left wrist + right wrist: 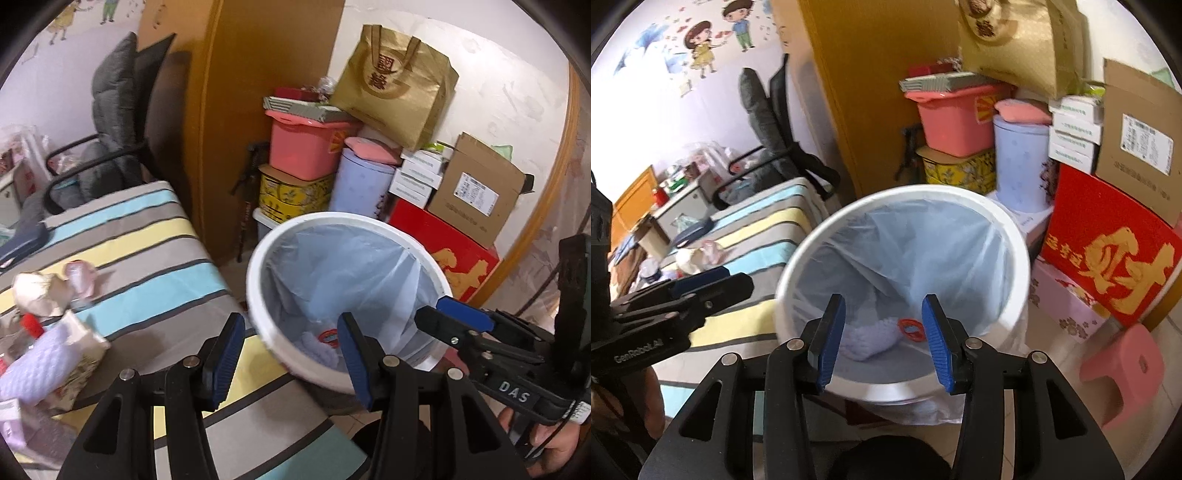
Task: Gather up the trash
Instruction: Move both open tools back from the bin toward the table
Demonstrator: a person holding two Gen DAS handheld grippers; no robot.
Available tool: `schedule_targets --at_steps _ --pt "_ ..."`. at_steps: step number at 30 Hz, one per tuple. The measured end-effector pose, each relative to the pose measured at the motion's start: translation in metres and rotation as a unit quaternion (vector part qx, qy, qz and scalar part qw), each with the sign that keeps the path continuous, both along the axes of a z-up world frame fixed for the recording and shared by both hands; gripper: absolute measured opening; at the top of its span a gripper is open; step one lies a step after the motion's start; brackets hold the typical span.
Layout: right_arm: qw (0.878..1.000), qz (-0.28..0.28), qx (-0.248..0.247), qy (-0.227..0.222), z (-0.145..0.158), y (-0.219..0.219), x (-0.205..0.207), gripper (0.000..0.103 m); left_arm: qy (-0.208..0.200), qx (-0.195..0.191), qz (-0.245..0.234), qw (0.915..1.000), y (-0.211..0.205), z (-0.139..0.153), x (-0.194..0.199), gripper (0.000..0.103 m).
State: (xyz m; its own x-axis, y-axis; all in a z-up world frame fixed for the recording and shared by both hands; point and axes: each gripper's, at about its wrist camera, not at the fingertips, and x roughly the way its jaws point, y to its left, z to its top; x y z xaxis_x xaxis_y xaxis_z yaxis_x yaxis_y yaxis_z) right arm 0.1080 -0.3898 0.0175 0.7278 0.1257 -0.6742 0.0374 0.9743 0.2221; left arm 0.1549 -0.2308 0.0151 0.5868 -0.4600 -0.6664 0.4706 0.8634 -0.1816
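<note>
A white bin (255, 280) (786, 280) with a clear liner stands beside the striped table (147, 266). At its bottom lie a lavender textured wrapper (868, 339) (317, 347) and a red round piece (911, 328). My left gripper (291, 332) (720, 284) is open over the bin's near left rim, nothing between its blue pads. My right gripper (883, 314) (454, 314) is open over the near rim, also holding nothing. On the table's left end lie crumpled paper (40, 291), a pink wrapper (81, 273) and a lavender pack (33, 362).
Behind the bin are stacked boxes: a pink tub (306, 147), a lilac container (358, 188), a red box (1108, 251), a cardboard box (476, 192) and a gold paper bag (395, 81). A pink stool (1123, 369) stands on the right. An office chair (114, 122) is behind the table.
</note>
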Motion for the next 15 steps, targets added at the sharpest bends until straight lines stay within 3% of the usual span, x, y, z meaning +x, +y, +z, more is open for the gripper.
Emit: schedule_targets --at_steps 15 --pt "0.997 0.082 0.005 0.012 0.002 0.05 -0.011 0.046 -0.033 0.009 0.081 0.9961 0.074 0.01 -0.049 0.052"
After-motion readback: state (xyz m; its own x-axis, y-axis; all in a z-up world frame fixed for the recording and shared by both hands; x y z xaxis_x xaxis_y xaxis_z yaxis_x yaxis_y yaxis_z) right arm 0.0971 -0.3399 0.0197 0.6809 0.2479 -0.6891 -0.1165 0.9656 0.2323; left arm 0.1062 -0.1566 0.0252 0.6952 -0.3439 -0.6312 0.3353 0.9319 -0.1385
